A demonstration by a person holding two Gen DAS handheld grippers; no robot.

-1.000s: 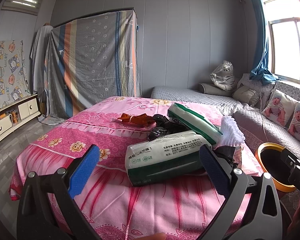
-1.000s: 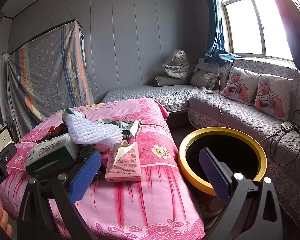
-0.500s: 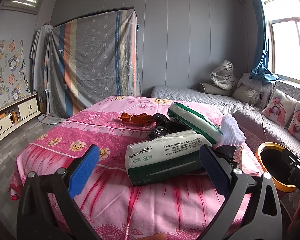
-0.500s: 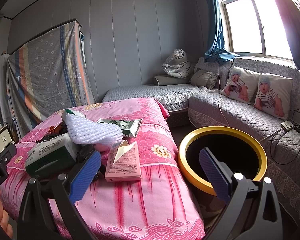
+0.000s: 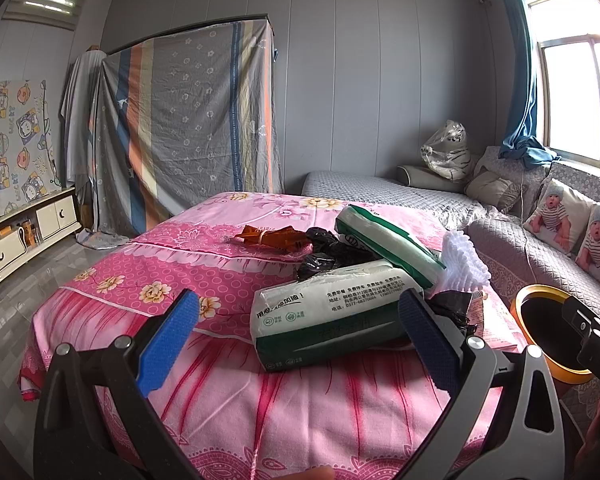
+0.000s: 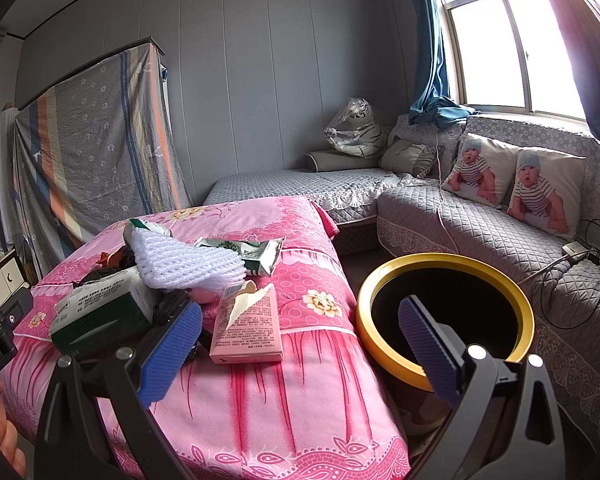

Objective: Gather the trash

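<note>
Trash lies on a pink floral cloth (image 5: 228, 280): a white-and-green tissue pack (image 5: 328, 320), a second pack (image 5: 384, 240) behind it, a black bag (image 5: 332, 252), an orange wrapper (image 5: 272, 236) and white foam netting (image 5: 464, 264). My left gripper (image 5: 296, 340) is open and empty just before the near pack. In the right wrist view lie a torn pink box (image 6: 248, 324), the netting (image 6: 184, 260), a green wrapper (image 6: 252, 256) and the near pack (image 6: 100, 312). My right gripper (image 6: 300, 348) is open and empty between the box and a yellow-rimmed black bin (image 6: 444, 316).
A grey quilted sofa (image 6: 480, 240) with baby-print cushions (image 6: 516, 192) runs along the right wall under the window. A striped sheet covers a wardrobe (image 5: 188, 128) at the back. A low white cabinet (image 5: 20, 232) stands at left. Cables (image 6: 572, 256) lie on the sofa.
</note>
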